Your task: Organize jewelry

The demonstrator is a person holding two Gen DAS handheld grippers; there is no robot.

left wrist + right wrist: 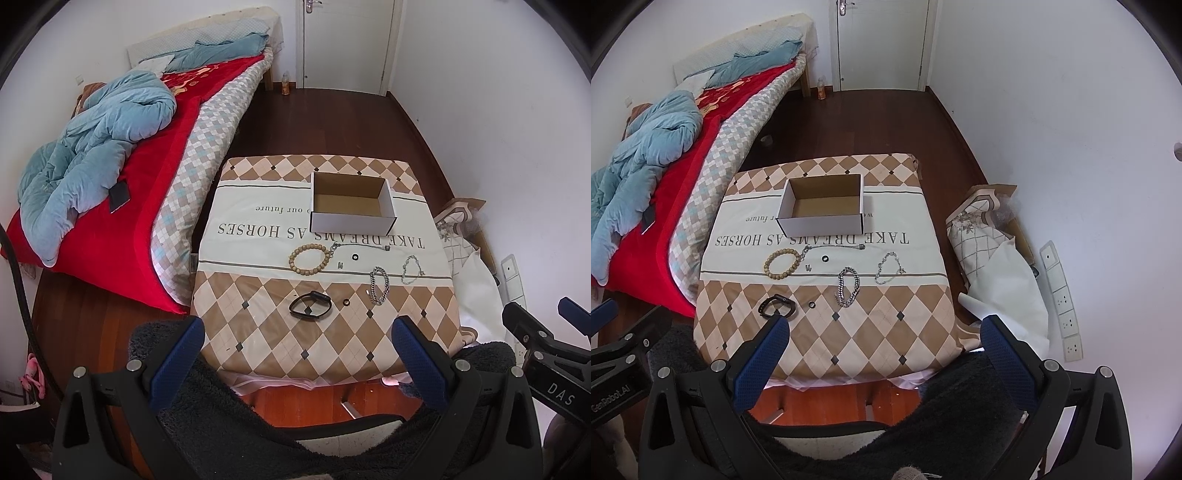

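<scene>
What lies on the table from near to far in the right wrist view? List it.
Black band → thick chain bracelet → bead bracelet → box.

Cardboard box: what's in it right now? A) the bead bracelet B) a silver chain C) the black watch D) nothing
D: the cardboard box shows only its bare brown floor, while the bead bracelet, black watch and silver chain all lie on the cloth in front of it.
</scene>
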